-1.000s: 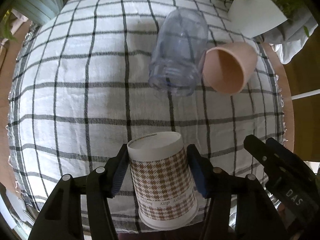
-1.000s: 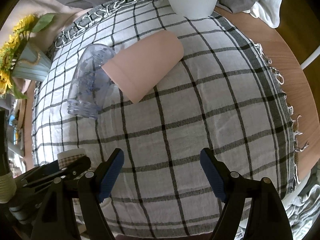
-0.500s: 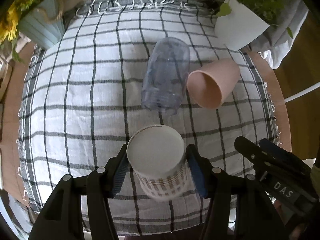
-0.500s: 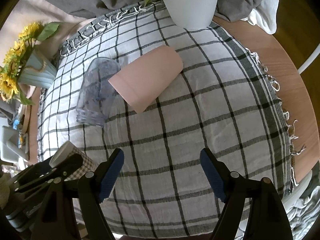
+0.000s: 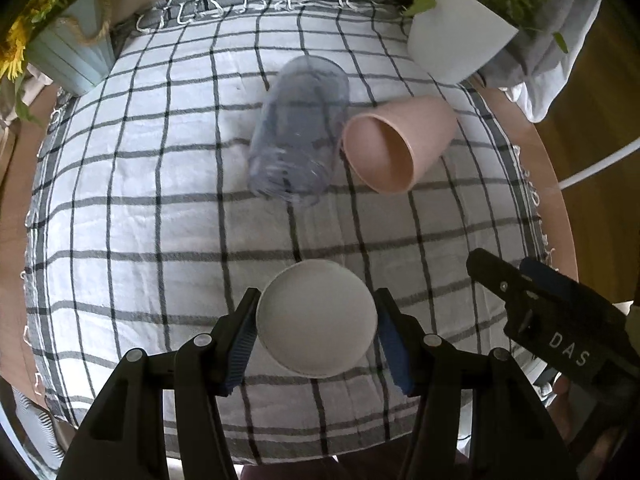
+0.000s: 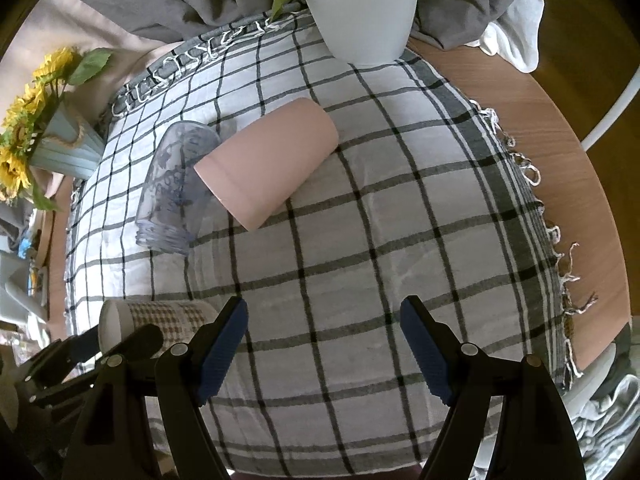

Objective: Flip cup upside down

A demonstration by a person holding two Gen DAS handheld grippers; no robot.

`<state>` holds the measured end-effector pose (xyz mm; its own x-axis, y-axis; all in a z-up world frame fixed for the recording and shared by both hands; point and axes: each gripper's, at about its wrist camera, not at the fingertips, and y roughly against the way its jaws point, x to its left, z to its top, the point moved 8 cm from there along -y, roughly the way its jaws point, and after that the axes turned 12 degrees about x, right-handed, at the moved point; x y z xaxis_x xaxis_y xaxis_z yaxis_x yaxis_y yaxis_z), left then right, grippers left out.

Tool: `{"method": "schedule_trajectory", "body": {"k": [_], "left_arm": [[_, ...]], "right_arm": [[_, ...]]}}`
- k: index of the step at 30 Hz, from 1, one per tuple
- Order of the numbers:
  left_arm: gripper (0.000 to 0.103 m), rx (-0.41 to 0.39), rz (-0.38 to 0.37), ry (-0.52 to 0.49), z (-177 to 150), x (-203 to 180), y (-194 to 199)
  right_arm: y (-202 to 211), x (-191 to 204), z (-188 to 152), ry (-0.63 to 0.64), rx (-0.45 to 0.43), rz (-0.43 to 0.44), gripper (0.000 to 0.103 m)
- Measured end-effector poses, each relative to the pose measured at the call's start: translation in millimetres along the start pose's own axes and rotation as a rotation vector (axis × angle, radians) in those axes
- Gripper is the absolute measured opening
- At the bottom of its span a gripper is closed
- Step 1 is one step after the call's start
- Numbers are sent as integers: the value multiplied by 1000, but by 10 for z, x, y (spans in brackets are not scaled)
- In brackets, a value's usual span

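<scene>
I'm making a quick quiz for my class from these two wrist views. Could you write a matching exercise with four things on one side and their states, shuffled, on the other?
Things:
1. paper cup
2. pink cup
3. clear jar
4. right gripper

States:
A. open, holding nothing
B. see-through, on its side
C. held between the left gripper's fingers
D. opaque, on its side, beside the jar

Pairs: 1-C, 2-D, 3-B, 4-A
</scene>
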<state>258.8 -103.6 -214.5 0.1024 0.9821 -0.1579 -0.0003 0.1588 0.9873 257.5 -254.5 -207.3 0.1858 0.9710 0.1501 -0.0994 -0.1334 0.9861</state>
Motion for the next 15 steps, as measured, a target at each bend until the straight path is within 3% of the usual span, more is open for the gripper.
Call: {"method": "schedule_trajectory", "body": {"k": [7,12,15], "left_arm": [[57,-10,8,12,18,-54,-2],[82,-38,36,30,50,-87,26],[85,-65,47,55,66,-81,75]], "right_arm": [[-8,-100,-35,-3,3,-2,78],[15,-117,-32,14,-12,8,78],[47,-139,-26,23,-24,0,78]]}}
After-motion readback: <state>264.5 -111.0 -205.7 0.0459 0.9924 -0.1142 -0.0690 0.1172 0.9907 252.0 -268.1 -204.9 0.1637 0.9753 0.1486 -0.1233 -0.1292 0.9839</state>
